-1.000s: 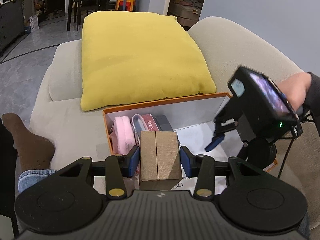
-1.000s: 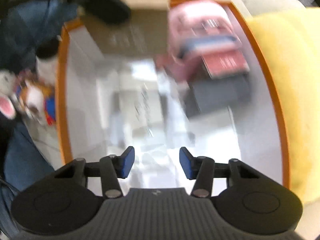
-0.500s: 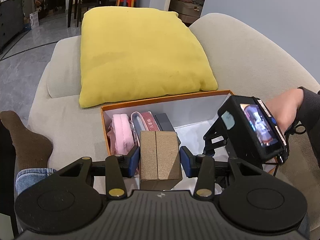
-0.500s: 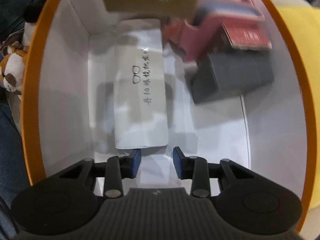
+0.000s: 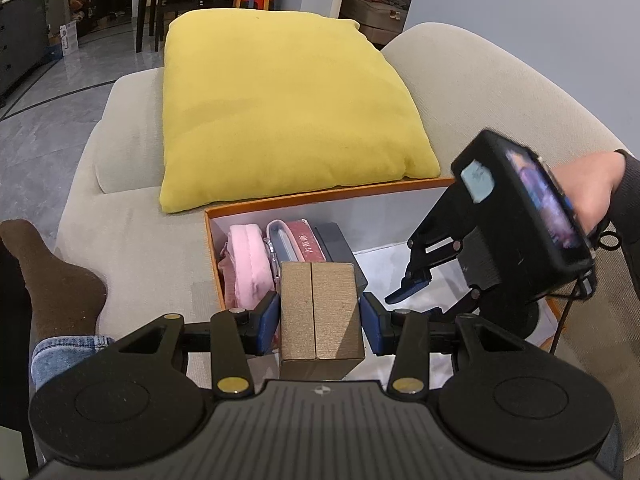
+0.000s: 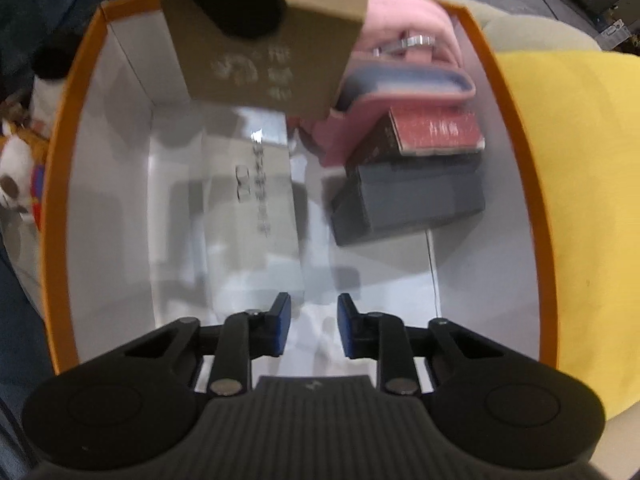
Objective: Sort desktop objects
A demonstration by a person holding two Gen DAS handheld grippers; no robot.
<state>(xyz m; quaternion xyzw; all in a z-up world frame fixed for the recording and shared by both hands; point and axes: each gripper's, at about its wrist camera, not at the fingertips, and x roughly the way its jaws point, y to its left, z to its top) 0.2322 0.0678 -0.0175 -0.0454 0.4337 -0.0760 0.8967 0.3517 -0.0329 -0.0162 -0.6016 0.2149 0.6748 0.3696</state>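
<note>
My left gripper (image 5: pixel 319 316) is shut on a brown cardboard box (image 5: pixel 320 312), held above the near left part of an orange-rimmed storage box (image 5: pixel 328 194). The brown box also shows from below in the right wrist view (image 6: pixel 264 56). My right gripper (image 6: pixel 313 328) is open and empty, pointing down into the storage box (image 6: pixel 508 120); it also shows in the left wrist view (image 5: pixel 424 288). Inside lie a white flat packet (image 6: pixel 248 208), a dark grey box (image 6: pixel 412 200), a red box (image 6: pixel 436 130) and a pink pouch (image 5: pixel 246 256).
The storage box sits on a beige sofa (image 5: pixel 132 236). A yellow cushion (image 5: pixel 280 108) lies just behind it. A plush toy (image 6: pixel 16 176) lies outside the box's left wall. A socked foot (image 5: pixel 52 280) rests at the left.
My right gripper dipped into the storage box, then lifted back and opened a little wider. The left gripper keeps the brown box at the same spot.
</note>
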